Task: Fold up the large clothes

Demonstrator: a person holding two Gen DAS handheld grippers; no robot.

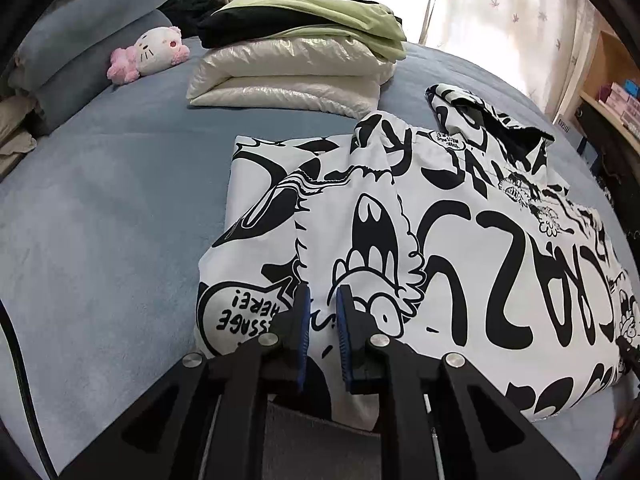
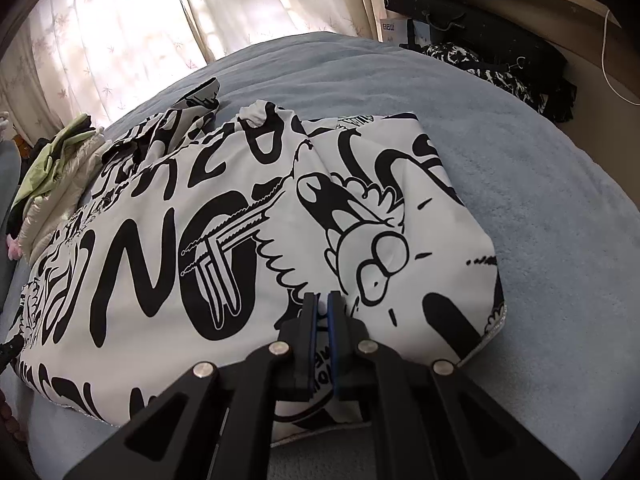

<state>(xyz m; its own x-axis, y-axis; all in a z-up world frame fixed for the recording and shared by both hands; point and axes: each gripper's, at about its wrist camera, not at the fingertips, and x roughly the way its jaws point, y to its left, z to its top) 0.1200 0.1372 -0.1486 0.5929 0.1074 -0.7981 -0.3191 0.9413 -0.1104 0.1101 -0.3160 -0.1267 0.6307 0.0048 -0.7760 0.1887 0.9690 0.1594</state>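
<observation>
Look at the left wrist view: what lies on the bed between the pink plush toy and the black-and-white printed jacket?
Only bare blue bedspread lies between the plush toy and the printed jacket, as the left wrist view shows.

I see a blue bed (image 1: 100, 208), sunlit floral curtains (image 2: 120, 32) behind it, and a wooden shelf (image 1: 612, 76) alongside.

Both wrist cams sit low, close over the bed (image 1: 100, 240), tilted down along their jaws. Left looks twd pillows, right twd curtains; both share the printed jacket (image 2: 180, 240).
</observation>
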